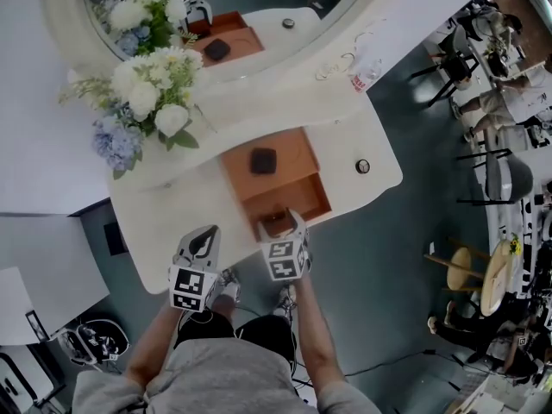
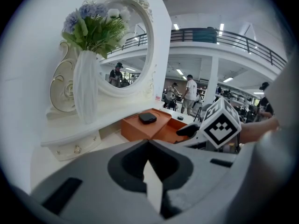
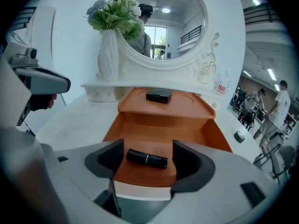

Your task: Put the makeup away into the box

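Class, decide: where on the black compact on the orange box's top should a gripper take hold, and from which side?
Probably its two opposite edges, from above: the compact lies flat on the box top, squarish and thin, with bare surface all round.

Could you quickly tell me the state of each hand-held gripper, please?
Left hand-held gripper: closed, empty.
Right hand-held gripper: open, empty; lipstick lies loose in the orange box.

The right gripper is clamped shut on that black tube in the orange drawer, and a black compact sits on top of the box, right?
Not quite. In the right gripper view the right gripper's jaws stand apart; the black tube lies on the floor of the orange drawer between them, untouched. The black compact does sit on top of the box.
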`<action>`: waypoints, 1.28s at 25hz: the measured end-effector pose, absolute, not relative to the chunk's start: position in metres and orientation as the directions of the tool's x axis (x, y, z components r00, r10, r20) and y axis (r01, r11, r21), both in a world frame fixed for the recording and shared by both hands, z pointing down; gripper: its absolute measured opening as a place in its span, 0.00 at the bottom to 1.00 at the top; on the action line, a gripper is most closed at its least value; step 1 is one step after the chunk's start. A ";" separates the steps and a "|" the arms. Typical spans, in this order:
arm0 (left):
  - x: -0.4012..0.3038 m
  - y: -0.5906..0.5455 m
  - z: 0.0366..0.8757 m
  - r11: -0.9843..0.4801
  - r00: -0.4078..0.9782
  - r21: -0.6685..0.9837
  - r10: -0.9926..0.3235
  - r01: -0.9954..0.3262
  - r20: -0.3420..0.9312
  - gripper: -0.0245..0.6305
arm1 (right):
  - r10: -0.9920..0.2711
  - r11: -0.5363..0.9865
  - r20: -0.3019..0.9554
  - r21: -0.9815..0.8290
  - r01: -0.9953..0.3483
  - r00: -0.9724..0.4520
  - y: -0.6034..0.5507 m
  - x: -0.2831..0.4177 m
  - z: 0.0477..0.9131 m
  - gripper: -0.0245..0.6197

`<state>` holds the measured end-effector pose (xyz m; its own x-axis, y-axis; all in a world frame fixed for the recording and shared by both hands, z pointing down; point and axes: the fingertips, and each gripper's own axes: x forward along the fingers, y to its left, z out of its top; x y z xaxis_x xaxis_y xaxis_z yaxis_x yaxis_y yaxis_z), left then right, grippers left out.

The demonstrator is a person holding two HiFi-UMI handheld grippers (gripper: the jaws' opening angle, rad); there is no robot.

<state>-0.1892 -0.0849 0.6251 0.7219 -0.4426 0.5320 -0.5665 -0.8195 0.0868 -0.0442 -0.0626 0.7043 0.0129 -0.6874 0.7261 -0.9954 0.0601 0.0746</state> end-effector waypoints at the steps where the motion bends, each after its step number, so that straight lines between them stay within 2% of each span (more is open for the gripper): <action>1: -0.189 -0.085 0.624 -0.819 0.723 0.087 -0.444 -0.567 0.529 0.04 | -0.691 0.056 0.723 0.071 -0.996 0.012 -0.063 -0.044 0.703 0.54; 9: -0.180 -0.091 0.589 -0.826 0.744 0.052 -0.476 -0.561 0.469 0.04 | -0.787 0.007 0.616 0.058 -0.998 0.030 -0.064 -0.040 0.646 0.54; 21: -0.156 -0.094 0.503 -0.843 0.802 -0.013 -0.516 -0.538 0.300 0.04 | -0.943 -0.048 0.328 0.023 -0.999 0.053 -0.045 -0.038 0.514 0.54; 26: -0.156 -0.083 0.474 -0.845 0.813 -0.035 -0.524 -0.534 0.255 0.04 | -0.964 -0.093 0.245 0.052 -0.994 0.103 -0.020 -0.039 0.486 0.39; 32: -0.161 -0.076 0.465 -0.848 0.818 -0.039 -0.520 -0.528 0.244 0.04 | -0.967 -0.162 0.184 0.082 -0.983 0.175 -0.004 -0.043 0.470 0.09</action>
<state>-0.1613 -0.0758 0.4648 0.8184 -0.5203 0.2440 -0.5278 -0.8485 -0.0392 -0.0434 -0.0037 0.4697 0.1747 -0.9673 0.1840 -0.9833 -0.1620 0.0825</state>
